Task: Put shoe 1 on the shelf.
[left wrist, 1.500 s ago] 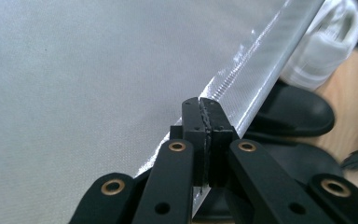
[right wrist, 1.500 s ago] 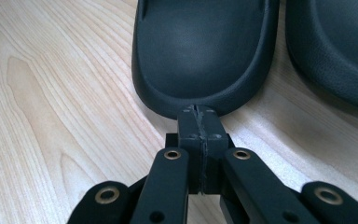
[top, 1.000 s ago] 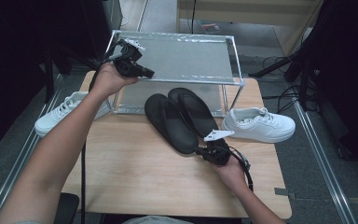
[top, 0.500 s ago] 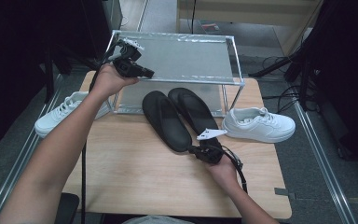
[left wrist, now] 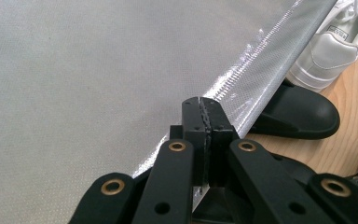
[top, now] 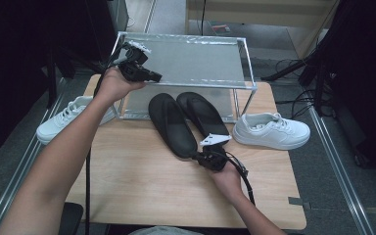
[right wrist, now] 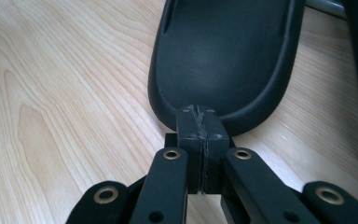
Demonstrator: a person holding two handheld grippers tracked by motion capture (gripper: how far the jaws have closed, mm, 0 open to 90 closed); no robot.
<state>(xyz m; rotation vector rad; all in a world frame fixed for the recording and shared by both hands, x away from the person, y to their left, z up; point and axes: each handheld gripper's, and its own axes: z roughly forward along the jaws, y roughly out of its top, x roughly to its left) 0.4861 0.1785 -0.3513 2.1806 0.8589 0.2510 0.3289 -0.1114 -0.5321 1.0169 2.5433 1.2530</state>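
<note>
Lying sole-flat on the bench (top: 142, 186), the left black slipper (top: 172, 125) looks light, rubbery and bendy; its raised heel rim seems the best hold. The right gripper (top: 206, 159) has its jaws closed empty against that heel. The left gripper (top: 147, 76) rests, jaws closed, on the shelf rack's (top: 196, 61) front edge. White sneakers (top: 270, 131) flank the rack.

Closed fingers (right wrist: 200, 122) — black slipper (right wrist: 223, 56) heel

The left forearm reaches toward eleven o'clock, its left claw (top: 152, 77) closed with jaws pressed together. The right claw (top: 199, 157), likewise closed, points toward ten o'clock from the right hand (top: 229, 178).
</note>
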